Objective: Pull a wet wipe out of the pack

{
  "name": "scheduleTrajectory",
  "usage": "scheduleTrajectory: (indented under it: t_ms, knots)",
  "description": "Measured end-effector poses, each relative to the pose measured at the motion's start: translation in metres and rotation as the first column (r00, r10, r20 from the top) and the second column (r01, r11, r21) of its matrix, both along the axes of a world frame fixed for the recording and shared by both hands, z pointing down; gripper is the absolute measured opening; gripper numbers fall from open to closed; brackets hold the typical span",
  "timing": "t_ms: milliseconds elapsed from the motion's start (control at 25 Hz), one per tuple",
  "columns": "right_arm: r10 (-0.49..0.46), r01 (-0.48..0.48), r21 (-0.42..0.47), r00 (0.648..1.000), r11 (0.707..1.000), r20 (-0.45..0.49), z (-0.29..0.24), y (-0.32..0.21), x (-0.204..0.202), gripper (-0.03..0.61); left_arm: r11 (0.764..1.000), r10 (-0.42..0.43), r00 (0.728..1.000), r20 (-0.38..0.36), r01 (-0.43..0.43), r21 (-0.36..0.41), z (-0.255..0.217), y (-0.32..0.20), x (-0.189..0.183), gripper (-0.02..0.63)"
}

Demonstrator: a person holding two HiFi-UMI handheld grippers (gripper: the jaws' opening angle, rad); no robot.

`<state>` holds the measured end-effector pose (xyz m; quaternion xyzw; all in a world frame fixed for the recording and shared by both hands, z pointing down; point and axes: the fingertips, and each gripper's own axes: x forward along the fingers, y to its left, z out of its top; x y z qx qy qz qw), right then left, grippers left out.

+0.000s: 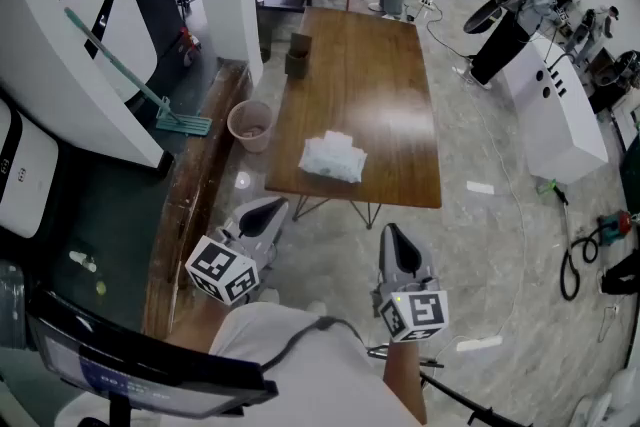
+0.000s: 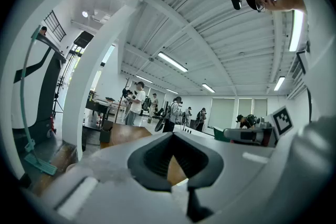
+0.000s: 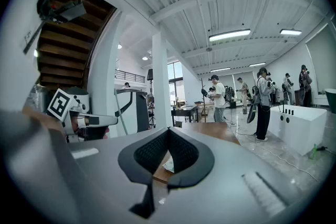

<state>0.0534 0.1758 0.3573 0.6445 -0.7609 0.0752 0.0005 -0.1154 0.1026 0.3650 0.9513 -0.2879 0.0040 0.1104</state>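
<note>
A white wet wipe pack (image 1: 333, 157) lies flat near the front edge of a long wooden table (image 1: 380, 85). Both grippers hover side by side over the floor, short of that edge and pointing toward the table. My left gripper (image 1: 266, 211) is shut with nothing in it, below and left of the pack. My right gripper (image 1: 393, 237) is shut and empty too, below and right of it. In the left gripper view the left gripper (image 2: 172, 134) has its jaws together. In the right gripper view the right gripper (image 3: 168, 130) has its jaws meeting, and a bit of the pack (image 3: 168, 164) shows beyond them.
A dark box (image 1: 298, 55) stands at the table's far left. A pink bucket (image 1: 250, 125) and a teal floor squeegee (image 1: 160, 105) are left of the table, beside a wooden ledge (image 1: 190, 205). People (image 1: 505, 25) and a white cabinet (image 1: 555, 115) are on the right. Cables lie on the floor.
</note>
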Motion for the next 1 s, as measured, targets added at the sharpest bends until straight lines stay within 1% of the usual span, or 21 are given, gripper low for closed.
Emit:
scheduleTrajectory:
  t_ms: [280,480,560,720,880,1000]
  knots:
    - [-0.031,0.031,-0.004,0.999,1.0,0.008,0.004,0.003,0.006,0.008,1.0,0.015,0.999,0.036,-0.016,0.014,0.003,0.008,0.012,0.004]
    - [-0.095,0.096,-0.012,0.993,0.995,0.077,0.011,0.013,0.009,0.008,0.999,0.03,0.999,0.039,-0.031,0.019,0.004,0.02,0.025,0.003]
    - [-0.12,0.122,-0.016,0.989,0.992,0.09,0.016,0.019,0.01,0.008,0.999,0.041,0.998,0.044,-0.041,0.004,0.008,0.027,0.03,0.003]
    - [-0.157,0.159,-0.024,0.984,0.987,0.085,0.023,0.034,0.016,0.008,0.996,0.082,0.995,0.054,-0.08,-0.039,0.017,0.042,0.047,0.005]
    - [-0.169,0.175,-0.055,0.981,0.983,0.1,0.041,0.049,0.026,0.008,0.997,0.063,0.994,0.085,-0.058,-0.056,0.024,0.055,0.059,0.005]
    - [-0.18,0.189,-0.079,0.977,0.979,0.111,0.055,0.061,0.033,0.009,0.996,0.075,0.991,0.114,-0.068,-0.06,0.027,0.066,0.069,0.005]
